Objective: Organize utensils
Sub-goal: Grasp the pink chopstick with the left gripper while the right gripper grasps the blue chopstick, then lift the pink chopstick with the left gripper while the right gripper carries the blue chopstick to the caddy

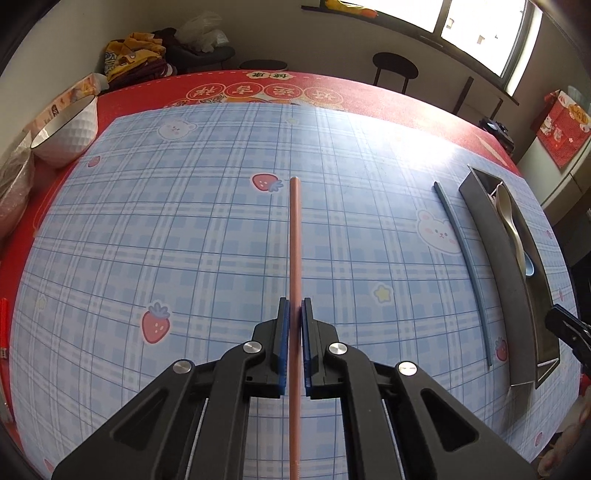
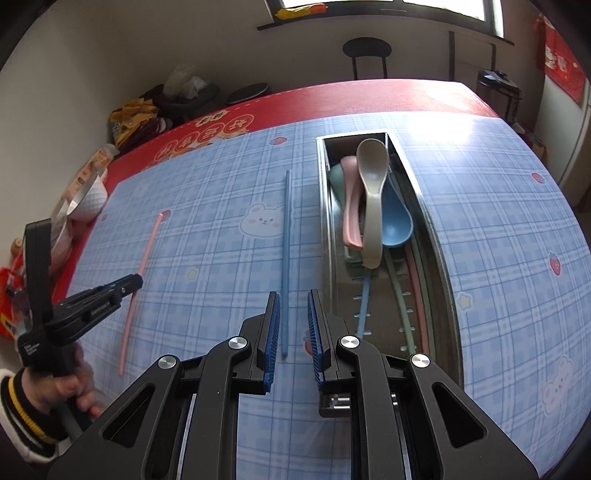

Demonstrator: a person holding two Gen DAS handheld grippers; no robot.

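Table cover (image 1: 184, 229): pale blue plaid sheet printed with strawberries, stars, bears and rabbits; laid over a red cloth (image 1: 369, 96) with round Chinese-character medallions along the far edge.
White bowl (image 1: 66, 133): dimpled outer wall, dark rim; stands on the red cloth at the table's left edge, beside packaged goods (image 1: 14, 184).
Pile of yellow and dark red fabric (image 1: 136, 55): beyond the table's far left corner; a clear plastic bag (image 1: 203, 31) behind it.
Round black stool (image 1: 395, 70): against the far wall, under a bright window (image 1: 480, 26).
Red paper bag (image 1: 563, 127): at the right, off the table.
Yellow item (image 2: 301, 10): on the window ledge; kind cannot be told.
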